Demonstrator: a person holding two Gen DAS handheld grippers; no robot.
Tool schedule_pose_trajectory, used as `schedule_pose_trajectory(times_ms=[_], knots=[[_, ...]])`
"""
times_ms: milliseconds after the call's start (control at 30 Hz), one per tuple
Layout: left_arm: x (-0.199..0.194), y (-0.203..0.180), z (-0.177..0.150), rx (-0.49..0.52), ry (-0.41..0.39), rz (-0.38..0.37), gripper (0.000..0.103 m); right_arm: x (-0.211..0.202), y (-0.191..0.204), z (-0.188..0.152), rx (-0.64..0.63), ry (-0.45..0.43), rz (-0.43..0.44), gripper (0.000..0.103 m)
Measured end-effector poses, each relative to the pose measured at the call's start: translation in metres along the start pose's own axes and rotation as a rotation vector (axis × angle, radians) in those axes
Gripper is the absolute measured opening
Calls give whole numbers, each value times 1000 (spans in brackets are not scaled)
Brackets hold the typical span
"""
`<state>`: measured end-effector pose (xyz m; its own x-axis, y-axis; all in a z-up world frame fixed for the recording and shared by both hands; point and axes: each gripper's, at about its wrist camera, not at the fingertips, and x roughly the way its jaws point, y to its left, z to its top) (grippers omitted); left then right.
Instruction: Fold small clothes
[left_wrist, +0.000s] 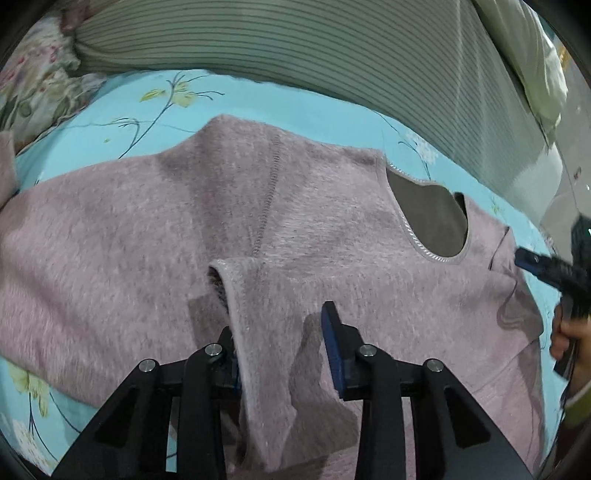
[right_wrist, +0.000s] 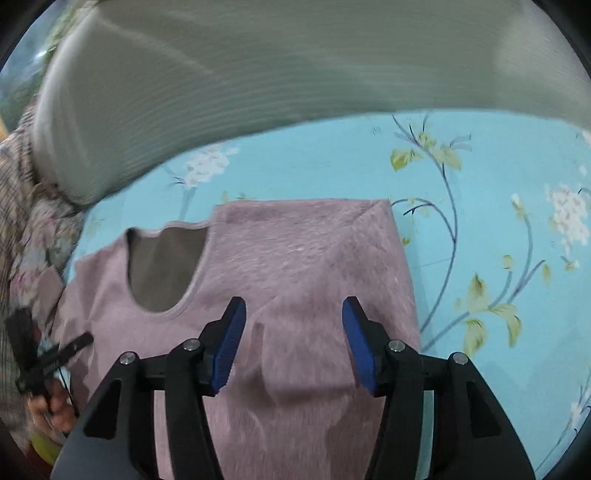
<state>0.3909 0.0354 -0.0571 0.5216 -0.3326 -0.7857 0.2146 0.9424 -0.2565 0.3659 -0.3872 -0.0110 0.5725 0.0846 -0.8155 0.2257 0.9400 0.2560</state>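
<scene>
Pink top lies at frame centre on the floral bedsheet, right sleeve folded in. Left tool wide around the left cuff; right tool wide, empty. Remaining folds outstanding.

surface: blue floral bedsheet | on it: pink fleece top (spread flat), striped pillow

Fuzzy mauve knit top covers mid bed. Open turquoise floral bedsheet to its right: free room there. Grey ribbed quilt walls off the far side; floral pillow blocks the far-left corner.
</scene>
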Motion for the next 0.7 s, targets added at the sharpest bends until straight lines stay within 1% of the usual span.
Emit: schedule_pose_trajectory(times_ms=[33,67,100,133,200,233,267,300,333,400,433,500,567,600,633,667,700], knots=[[1,-2,0,10,-4,6,25,6,1,2,-9,12,-28,54],[2,-4,-1,23,-9,11,4,11,1,5,-19,16,-46,53],[1,-7,-2,39,-15,8,4,16,5,6,-50,6,-107,30],[-4,-11,-4,56,-39,16,4,16,7,7,-75,-3,-154,3],[-23,-22,-12,110,-126,44,4,9,-1,11,-44,-32,-115,2],[-34,-25,-16,122,-172,49,4,1,-6,12,-20,-67,-99,2],[-47,-26,-19,123,-221,40,4,-9,-10,13,-8,-111,-92,2],[-59,-24,-21,113,-270,28,4,-21,-16,13,16,-171,-69,2],[-67,-21,-20,97,-302,27,4,-27,-21,14,51,-202,-52,2],[-71,-11,-17,53,-332,52,4,-30,-25,14,90,-225,-15,2],[-66,-8,-13,38,-315,67,4,-27,-24,14,85,-201,-7,2],[-47,-3,-7,20,-235,93,5,-20,-24,11,87,-144,9,4],[-29,0,-6,4,-167,107,7,-26,-22,0,99,-143,21,4],[-21,3,-8,-5,-135,122,7,-32,-22,-4,107,-151,43,4],[-18,6,-10,-14,-121,130,8,-38,-21,-12,113,-158,59,4],[-17,9,-13,-25,-117,133,11,-43,-22,-17,115,-162,81,4],[-17,12,-15,-39,-111,134,20,-49,-19,-28,107,-161,112,4]])
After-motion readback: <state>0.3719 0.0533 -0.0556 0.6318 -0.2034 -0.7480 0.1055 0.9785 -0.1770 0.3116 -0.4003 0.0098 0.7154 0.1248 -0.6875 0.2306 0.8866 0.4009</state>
